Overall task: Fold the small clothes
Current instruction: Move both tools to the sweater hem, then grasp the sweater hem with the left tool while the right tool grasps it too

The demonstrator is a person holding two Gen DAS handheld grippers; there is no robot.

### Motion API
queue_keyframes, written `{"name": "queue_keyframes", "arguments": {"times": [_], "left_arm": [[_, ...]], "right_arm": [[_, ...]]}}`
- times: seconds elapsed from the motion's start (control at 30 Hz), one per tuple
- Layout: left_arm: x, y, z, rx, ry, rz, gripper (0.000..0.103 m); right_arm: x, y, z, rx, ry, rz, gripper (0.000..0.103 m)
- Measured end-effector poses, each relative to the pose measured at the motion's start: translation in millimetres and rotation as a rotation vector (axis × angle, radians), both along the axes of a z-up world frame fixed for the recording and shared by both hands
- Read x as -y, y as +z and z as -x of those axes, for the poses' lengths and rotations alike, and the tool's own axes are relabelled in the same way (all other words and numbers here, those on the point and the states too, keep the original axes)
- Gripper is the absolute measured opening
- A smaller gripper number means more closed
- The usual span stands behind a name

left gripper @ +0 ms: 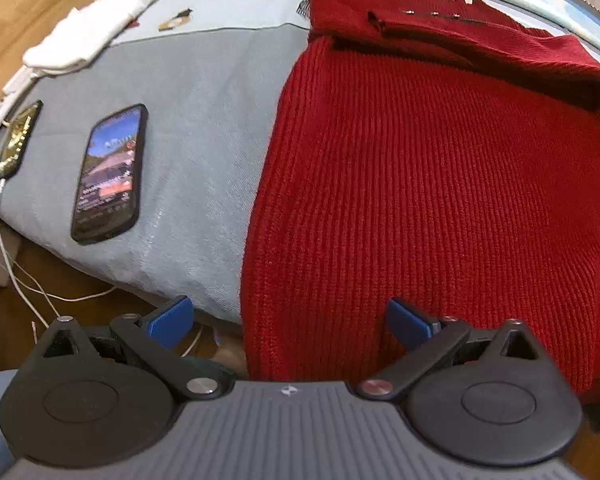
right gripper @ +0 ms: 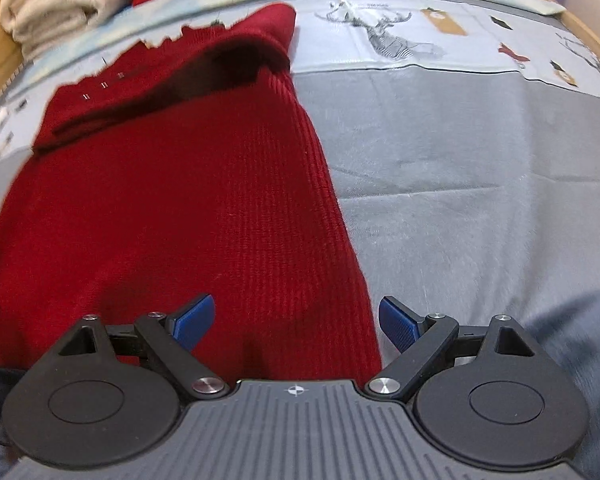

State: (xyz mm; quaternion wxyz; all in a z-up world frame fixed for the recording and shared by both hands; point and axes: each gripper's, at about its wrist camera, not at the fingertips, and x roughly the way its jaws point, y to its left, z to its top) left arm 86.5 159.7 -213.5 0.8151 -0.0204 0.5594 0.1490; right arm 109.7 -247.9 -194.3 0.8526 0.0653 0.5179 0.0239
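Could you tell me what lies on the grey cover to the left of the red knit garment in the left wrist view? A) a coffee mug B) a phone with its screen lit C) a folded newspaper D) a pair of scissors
B: a phone with a lit screen lies flat on the grey cover, apart from the red knit garment.

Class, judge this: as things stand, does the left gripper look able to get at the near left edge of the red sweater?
Probably yes. The left gripper is open, the red sweater edge lies between its fingers, and nothing blocks it.
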Motion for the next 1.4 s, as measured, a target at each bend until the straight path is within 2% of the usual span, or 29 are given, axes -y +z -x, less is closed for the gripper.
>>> {"name": "queue_keyframes", "arguments": {"times": [0.17, 0.27, 0.3, 0.5, 0.6, 0.8, 0.87, 0.97, 1.1, 1.17, 1.2, 1.27, 1.3, 1.33, 1.37, 1.4], "left_arm": [[-7.1, -22.3, -8.6, -0.044, 0.019, -0.028, 0.103], [-13.0, -26.5, -10.4, -0.033, 0.028, -0.003, 0.103], [-14.9, -27.7, -10.4, -0.031, 0.031, 0.005, 0.103], [-16.5, -29.5, -10.5, -0.025, 0.040, 0.017, 0.103], [-14.6, -30.1, -7.7, -0.009, 0.050, 0.027, 0.103], [-13.2, -28.7, -5.7, -0.004, 0.048, 0.025, 0.103], [-12.4, -26.9, -5.0, -0.007, 0.034, 0.022, 0.103], [-16.6, -26.7, -2.2, -0.022, 0.032, 0.060, 0.103], [-23.5, -31.1, -0.1, -0.066, 0.033, 0.142, 0.103], [-27.5, -33.1, 1.2, -0.079, 0.050, 0.176, 0.103], [-29.3, -33.3, 1.3, -0.083, 0.055, 0.193, 0.100], [-32.1, -30.6, 2.1, -0.076, 0.053, 0.248, 0.085], [-32.8, -27.3, 2.9, -0.065, 0.049, 0.285, 0.070], [-33.1, -23.5, 4.1, -0.058, 0.057, 0.285, 0.057], [-34.0, -20.0, 5.9, -0.050, 0.069, 0.282, 0.046], [-36.5, -16.9, 7.6, -0.045, 0.085, 0.288, 0.029]], "right_arm": [[0.4, -33.2, -17.7, -0.048, -0.021, 0.053, 0.090], [0.8, -49.7, -19.5, -0.084, -0.025, 0.061, 0.090], [1.3, -52.2, -20.2, -0.085, -0.023, 0.062, 0.094], [10.9, -57.5, -27.0, -0.084, -0.047, 0.057, 0.102], [19.1, -61.3, -30.1, -0.091, -0.068, 0.022, 0.102], [14.8, -61.1, -25.5, -0.070, -0.041, 0.022, 0.102], [15.2, -59.1, -25.3, -0.080, -0.026, 0.001, 0.098], [16.3, -54.0, -21.7, -0.082, -0.012, -0.025, 0.090], [20.9, -49.3, -15.7, -0.120, -0.021, -0.114, 0.089], [20.4, -47.8, -14.0, -0.133, -0.005, -0.123, 0.089], [19.2, -47.6, -13.1, -0.136, 0.003, -0.121, 0.089], [18.5, -47.0, -12.7, -0.138, 0.008, -0.117, 0.087], [20.7, -47.7, -14.7, -0.136, -0.003, -0.116, 0.075], [22.8, -47.0, -14.2, -0.129, -0.027, -0.110, 0.058], [27.1, -45.9, -14.3, -0.122, -0.053, -0.107, 0.050], [33.8, -45.4, -15.3, -0.118, -0.084, -0.126, 0.032]]}}
